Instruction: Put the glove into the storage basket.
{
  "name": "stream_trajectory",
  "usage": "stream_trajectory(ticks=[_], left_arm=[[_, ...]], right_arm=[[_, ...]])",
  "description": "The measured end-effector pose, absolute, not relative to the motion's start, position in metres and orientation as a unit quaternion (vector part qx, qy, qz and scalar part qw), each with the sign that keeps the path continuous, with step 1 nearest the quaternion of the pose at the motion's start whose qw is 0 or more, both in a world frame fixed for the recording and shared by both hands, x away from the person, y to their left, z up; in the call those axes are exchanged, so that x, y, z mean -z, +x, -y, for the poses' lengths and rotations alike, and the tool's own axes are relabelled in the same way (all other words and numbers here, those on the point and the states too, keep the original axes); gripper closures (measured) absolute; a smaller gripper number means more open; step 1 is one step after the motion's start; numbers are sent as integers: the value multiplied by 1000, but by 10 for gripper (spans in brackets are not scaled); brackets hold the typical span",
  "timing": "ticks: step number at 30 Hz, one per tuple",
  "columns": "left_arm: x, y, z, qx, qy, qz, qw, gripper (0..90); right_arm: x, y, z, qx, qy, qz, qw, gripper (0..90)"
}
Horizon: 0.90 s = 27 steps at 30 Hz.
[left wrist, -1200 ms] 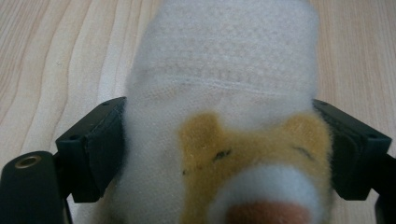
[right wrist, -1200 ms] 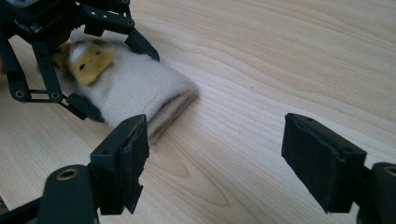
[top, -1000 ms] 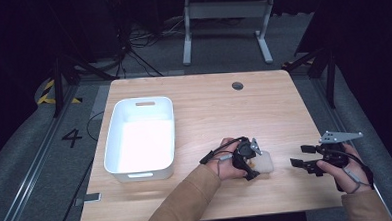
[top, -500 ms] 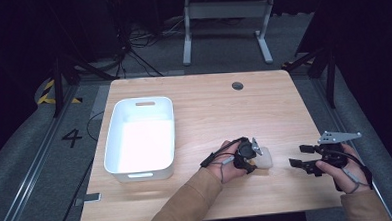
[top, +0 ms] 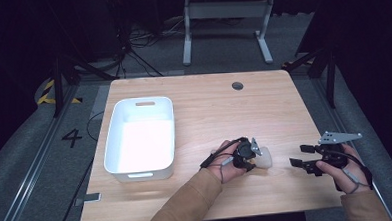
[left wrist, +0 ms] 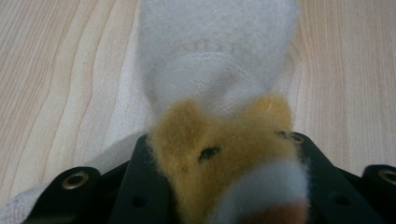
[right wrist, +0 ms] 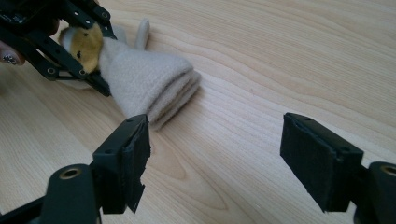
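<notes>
A cream fleece plush toy point(top: 265, 157) with a yellow-brown head lies on the wooden table point(top: 209, 110) near its front edge. My left gripper point(top: 249, 155) sits at the toy's left end. Its jaws have just been closing, and they now press on the furry head point(left wrist: 219, 144) from both sides. In the right gripper view the toy's cream body point(right wrist: 149, 79) sticks out from the left gripper point(right wrist: 88, 46). My right gripper point(top: 298, 155) is to the right of the toy, pointing at it. It stands open point(right wrist: 215, 163) with only bare table between its pads.
A white plastic bin point(top: 139, 173) stands on the left part of the table. A round cable hole point(top: 237, 85) sits near the far edge. Beyond the table are a desk frame and dark floor.
The left gripper's jaws have closed in on the plush toy's head. Neither hand has shifted, and the right gripper stays open.
</notes>
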<state>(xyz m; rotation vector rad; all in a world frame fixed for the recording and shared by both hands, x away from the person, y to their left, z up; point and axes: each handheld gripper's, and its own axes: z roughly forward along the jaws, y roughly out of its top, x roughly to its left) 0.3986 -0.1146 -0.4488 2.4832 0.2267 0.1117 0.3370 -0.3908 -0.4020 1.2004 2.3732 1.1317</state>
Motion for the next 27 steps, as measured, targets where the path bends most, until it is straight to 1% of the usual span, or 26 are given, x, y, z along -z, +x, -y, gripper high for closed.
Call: stream_trajectory(ticks=[4, 6, 7, 8, 10, 17, 19, 27], left_arm=[[444, 399, 114, -35, 943, -95, 316, 702], [439, 400, 113, -23, 941, -109, 319, 706], [437, 400, 112, -21, 940, -112, 321, 711], [435, 400, 111, -23, 940, -116, 321, 718], [429, 400, 109, -22, 937, -122, 326, 723], [407, 398, 96, -25, 926, -147, 347, 738], [403, 397, 93, -22, 925, -151, 348, 740], [382, 396, 74, -28, 917, -175, 356, 745]], right_arm=[[401, 337, 392, -397, 414, -809, 130, 241], [401, 338, 393, -404, 419, -803, 131, 222], [401, 338, 394, -409, 425, -797, 129, 220], [401, 339, 394, -410, 424, -797, 129, 197], [400, 340, 394, -412, 421, -798, 131, 190], [399, 345, 389, -423, 422, -790, 137, 202], [399, 348, 387, -422, 421, -791, 135, 213], [401, 357, 381, -410, 428, -795, 128, 326]])
